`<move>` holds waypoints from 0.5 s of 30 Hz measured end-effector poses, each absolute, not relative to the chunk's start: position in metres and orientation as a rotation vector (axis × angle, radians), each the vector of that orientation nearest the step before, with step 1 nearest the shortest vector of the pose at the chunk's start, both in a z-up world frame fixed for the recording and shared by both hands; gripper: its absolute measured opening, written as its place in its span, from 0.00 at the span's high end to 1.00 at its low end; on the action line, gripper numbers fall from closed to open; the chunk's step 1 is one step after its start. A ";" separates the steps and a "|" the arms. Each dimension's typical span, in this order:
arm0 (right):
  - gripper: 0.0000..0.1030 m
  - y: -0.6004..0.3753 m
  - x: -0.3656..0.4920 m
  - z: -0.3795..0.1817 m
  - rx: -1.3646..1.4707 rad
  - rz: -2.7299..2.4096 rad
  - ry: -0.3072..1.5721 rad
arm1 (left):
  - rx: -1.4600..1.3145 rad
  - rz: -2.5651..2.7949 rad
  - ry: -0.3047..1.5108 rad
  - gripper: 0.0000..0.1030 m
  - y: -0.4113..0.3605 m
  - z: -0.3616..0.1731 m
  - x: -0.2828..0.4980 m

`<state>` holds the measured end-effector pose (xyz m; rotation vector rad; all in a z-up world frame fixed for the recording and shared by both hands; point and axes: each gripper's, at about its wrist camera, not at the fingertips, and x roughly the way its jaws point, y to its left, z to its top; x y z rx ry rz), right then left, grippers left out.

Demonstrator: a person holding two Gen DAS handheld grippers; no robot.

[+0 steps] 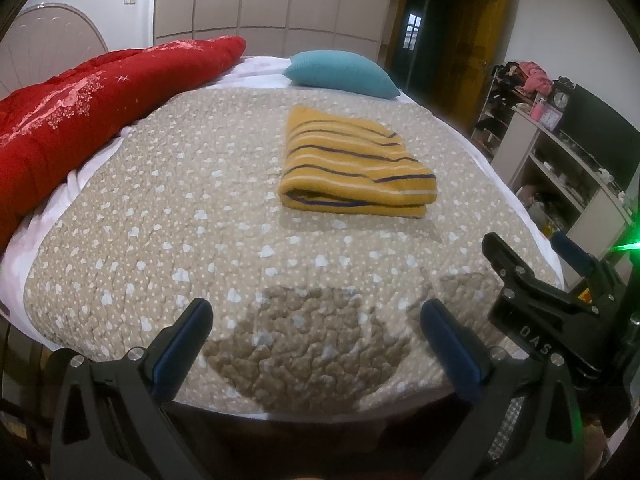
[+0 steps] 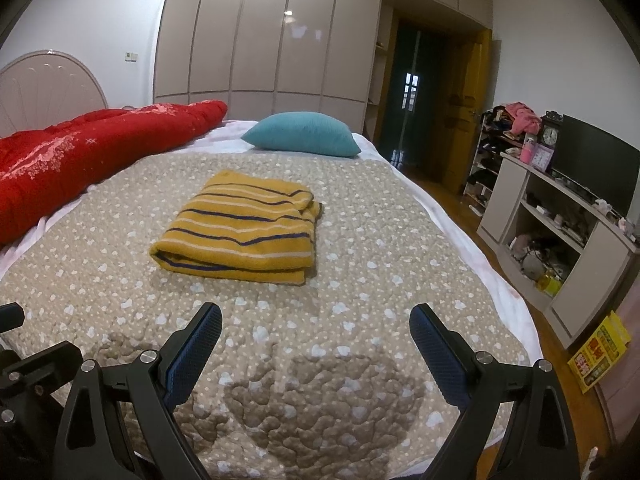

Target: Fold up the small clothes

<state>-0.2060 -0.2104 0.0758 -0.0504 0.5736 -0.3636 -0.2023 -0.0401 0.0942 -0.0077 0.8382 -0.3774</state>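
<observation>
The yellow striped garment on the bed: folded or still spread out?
Folded. The yellow striped garment lies as a compact stack of layers, rounded fold edge facing the cameras, on the quilt. Neither open gripper touches it.

Home bedroom: quilted bed (image 2: 360,280) at centre, teal pillow (image 2: 304,134) at 12 o'clock, built-in wardrobe (image 2: 272,40) behind, television (image 2: 592,164) at 3 o'clock.

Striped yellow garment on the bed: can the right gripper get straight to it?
Probably yes. The right gripper is open, and only bare quilt lies between it and the folded garment.
</observation>
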 end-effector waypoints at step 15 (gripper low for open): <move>0.06 -0.201 -0.209 0.089 -0.199 -0.486 0.546 | 0.002 -0.315 0.828 0.00 -0.035 0.091 -0.200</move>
